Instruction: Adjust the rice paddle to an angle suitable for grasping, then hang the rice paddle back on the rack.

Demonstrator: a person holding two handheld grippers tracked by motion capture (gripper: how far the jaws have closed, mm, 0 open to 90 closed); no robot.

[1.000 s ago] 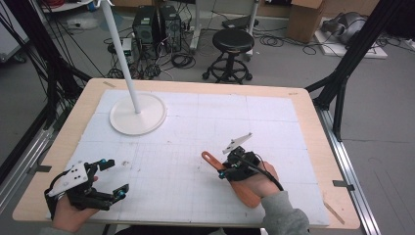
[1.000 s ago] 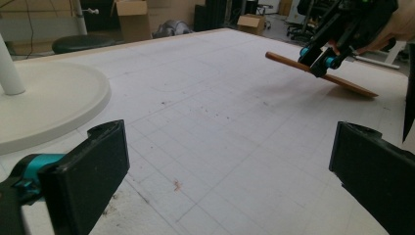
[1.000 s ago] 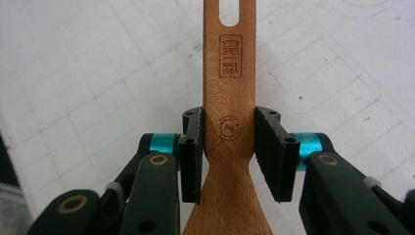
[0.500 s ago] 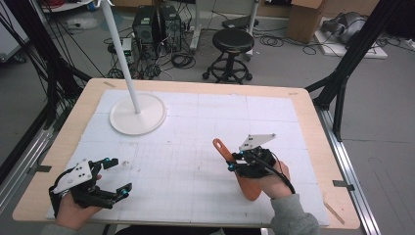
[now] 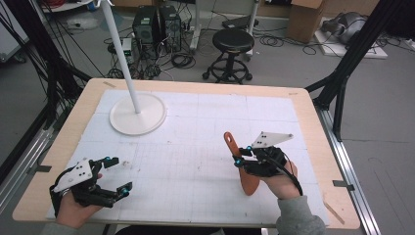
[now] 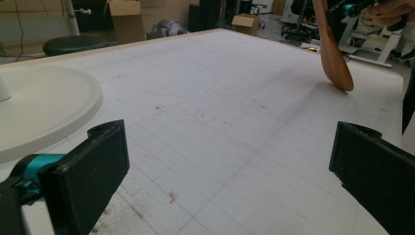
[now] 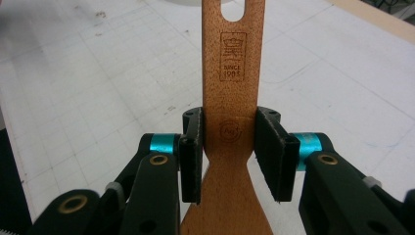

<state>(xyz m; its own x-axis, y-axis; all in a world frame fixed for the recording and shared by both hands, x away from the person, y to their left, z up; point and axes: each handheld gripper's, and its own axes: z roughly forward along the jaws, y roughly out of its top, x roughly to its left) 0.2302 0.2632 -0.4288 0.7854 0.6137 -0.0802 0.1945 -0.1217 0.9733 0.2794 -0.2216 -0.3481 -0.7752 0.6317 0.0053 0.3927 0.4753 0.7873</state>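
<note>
Spatula (image 7: 230,98) handle between right tool (image 7: 229,147) pads

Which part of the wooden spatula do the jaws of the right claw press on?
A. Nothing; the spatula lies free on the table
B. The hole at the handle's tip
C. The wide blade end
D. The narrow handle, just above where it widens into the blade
D: in the right gripper view the right claw clamps the wooden spatula on its narrow handle, just above the flare of the blade, well below the hole.
</note>
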